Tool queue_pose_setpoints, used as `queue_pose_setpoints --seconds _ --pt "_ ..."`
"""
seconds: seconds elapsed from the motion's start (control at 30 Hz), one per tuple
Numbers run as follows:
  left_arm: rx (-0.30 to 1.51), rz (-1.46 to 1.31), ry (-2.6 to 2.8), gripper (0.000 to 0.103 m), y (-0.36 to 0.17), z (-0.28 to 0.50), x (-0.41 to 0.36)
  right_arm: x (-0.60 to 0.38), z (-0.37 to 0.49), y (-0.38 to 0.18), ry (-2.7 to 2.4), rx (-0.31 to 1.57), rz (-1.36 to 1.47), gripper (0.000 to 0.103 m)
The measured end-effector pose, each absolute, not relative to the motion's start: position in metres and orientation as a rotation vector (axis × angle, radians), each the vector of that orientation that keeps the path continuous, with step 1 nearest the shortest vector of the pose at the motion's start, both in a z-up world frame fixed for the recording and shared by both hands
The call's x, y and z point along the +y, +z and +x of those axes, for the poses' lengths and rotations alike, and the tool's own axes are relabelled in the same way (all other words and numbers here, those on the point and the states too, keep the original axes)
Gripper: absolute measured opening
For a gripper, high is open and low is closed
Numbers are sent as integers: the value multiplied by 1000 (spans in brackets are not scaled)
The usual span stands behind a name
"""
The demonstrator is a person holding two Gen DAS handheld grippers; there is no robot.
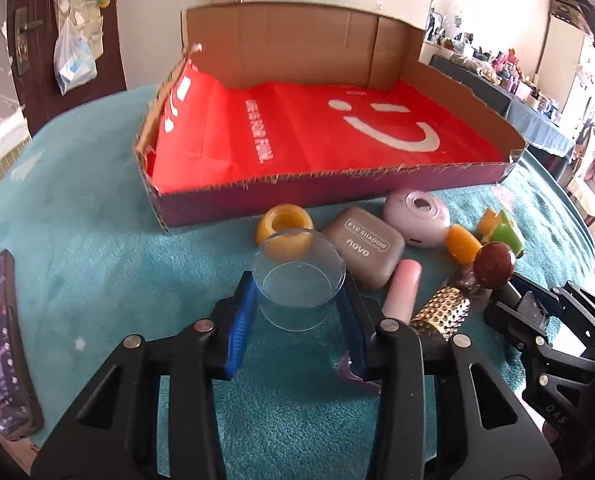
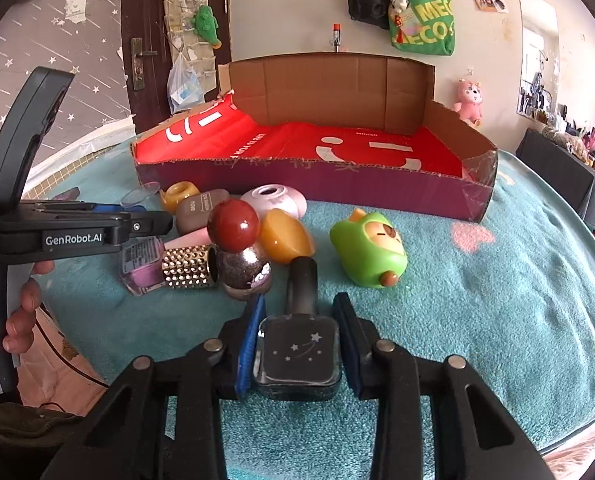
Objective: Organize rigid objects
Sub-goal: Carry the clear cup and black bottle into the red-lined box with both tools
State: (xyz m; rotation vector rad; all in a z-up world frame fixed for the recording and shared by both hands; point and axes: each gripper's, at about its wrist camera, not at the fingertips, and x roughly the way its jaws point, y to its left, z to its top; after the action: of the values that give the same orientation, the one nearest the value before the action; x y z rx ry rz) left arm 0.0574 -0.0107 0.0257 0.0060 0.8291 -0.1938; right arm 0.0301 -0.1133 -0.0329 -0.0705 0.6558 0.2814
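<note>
the cardboard box (image 1: pixel 449 92), lined with a red bag (image 1: pixel 317 128), sat open at the far side of the teal table (image 1: pixel 97 248). just in front of it lay the clutter: a brown eye shadow case (image 1: pixel 363 246), a green toy (image 2: pixel 371 250), a yellow ring (image 1: pixel 283 228). my left tool (image 1: pixel 299 300) gripped a clear cup (image 1: pixel 299 276). my right tool (image 2: pixel 299 344) was clamped on a dark bottle (image 2: pixel 299 354).

Bright daylight, overexposed right edge, fisheye distortion
</note>
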Motion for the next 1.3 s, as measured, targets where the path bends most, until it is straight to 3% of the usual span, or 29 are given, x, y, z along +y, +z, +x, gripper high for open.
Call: queue_pose_setpoints --seconds 0.5,1.3 --pt "752 35 -198 38 57 57 -14 -117 36 16 321 549 -54 37" --pt "721 41 -234 38 85 125 -30 -141 117 46 319 587 14 37"
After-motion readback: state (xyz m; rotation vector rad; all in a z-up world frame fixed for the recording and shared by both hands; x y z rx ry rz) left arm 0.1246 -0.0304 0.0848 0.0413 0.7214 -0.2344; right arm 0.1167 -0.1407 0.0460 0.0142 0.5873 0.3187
